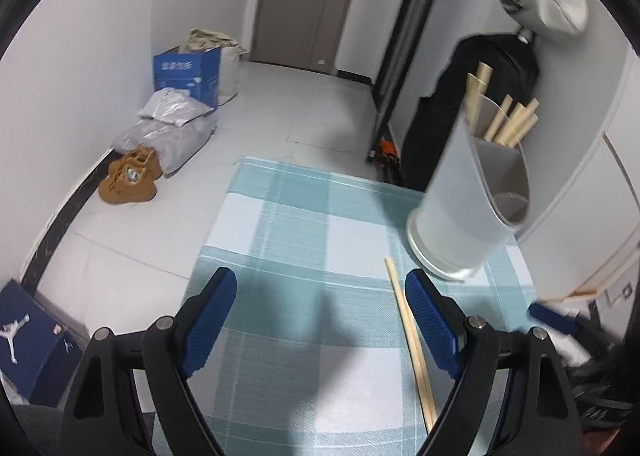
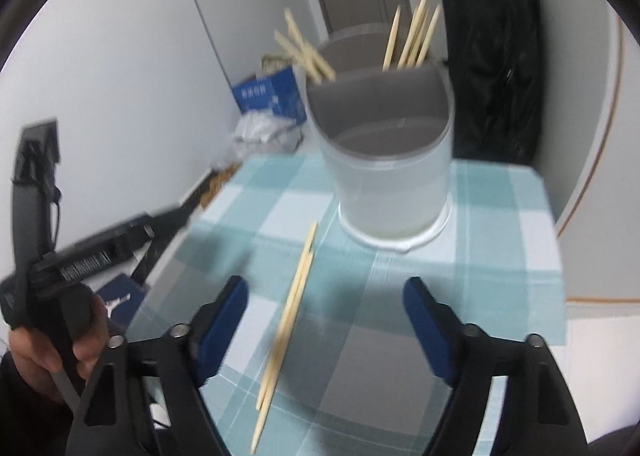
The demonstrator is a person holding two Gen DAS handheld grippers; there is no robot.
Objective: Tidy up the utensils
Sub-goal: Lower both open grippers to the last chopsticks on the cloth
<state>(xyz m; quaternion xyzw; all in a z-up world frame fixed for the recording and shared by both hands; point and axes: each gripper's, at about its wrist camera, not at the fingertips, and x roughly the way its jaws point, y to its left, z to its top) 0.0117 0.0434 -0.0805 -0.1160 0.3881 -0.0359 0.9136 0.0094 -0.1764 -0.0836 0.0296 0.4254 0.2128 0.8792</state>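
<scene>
A pale grey utensil holder (image 1: pixel 460 196) with inner dividers stands on the blue-checked tablecloth (image 1: pixel 304 224); several wooden chopsticks (image 1: pixel 508 124) stick out of its back compartments. It also shows in the right wrist view (image 2: pixel 388 176), with chopsticks (image 2: pixel 412 36) at its back. A loose pair of chopsticks (image 1: pixel 412 344) lies on the cloth beside my left gripper's right finger. In the right wrist view the pair (image 2: pixel 288 316) lies between the fingers, nearer the left one. My left gripper (image 1: pixel 320 312) is open and empty. My right gripper (image 2: pixel 326 320) is open and empty above the cloth.
Brown shoes (image 1: pixel 128 176), grey bags (image 1: pixel 168 128) and a blue box (image 1: pixel 188 74) sit on the floor left of the table. A black bag (image 1: pixel 472 104) hangs behind the holder. The left gripper's handle and hand (image 2: pixel 52 276) show at the right wrist view's left.
</scene>
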